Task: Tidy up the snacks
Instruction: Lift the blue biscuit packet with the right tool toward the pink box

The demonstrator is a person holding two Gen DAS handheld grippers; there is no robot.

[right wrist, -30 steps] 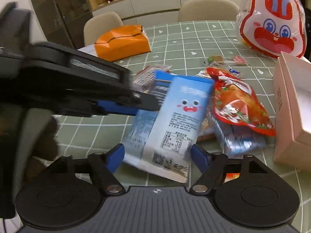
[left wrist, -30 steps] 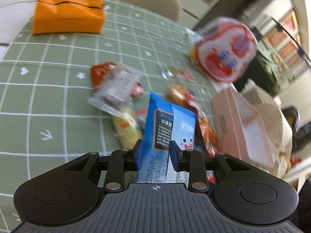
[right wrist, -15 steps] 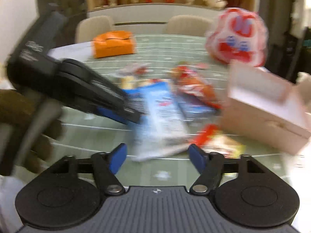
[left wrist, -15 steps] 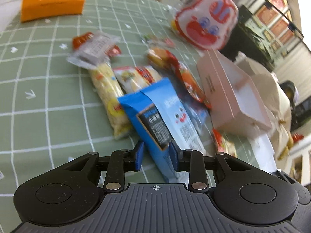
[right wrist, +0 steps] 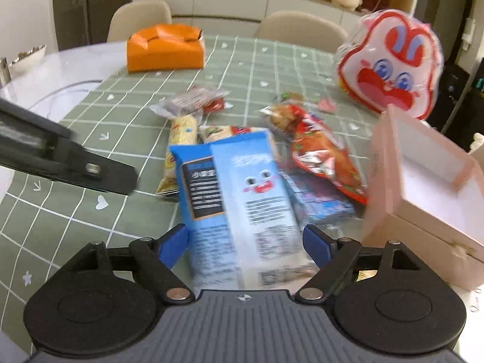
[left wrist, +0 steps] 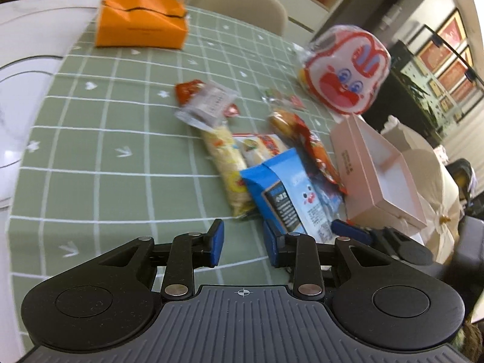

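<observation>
A blue snack packet [right wrist: 239,199] lies flat on the green checked cloth, between the open jaws of my right gripper [right wrist: 245,242]. It also shows in the left wrist view [left wrist: 290,196]. My left gripper [left wrist: 243,239] is open and empty, just left of the packet's near end. A pink open box [right wrist: 423,193] stands to the right and also shows in the left wrist view [left wrist: 375,169]. More snacks lie behind the packet: a red packet [right wrist: 323,154], a yellow bar [right wrist: 178,139] and a clear wrapper [right wrist: 193,99].
A rabbit-face bag [right wrist: 390,66] stands at the back right. An orange box [right wrist: 165,48] sits at the far left of the cloth. A white tabletop [left wrist: 27,69] lies left of the cloth. Chairs stand behind the table.
My left gripper has let go of the blue packet and opened. The packet now lies flat on the cloth between my right gripper's open jaws.
</observation>
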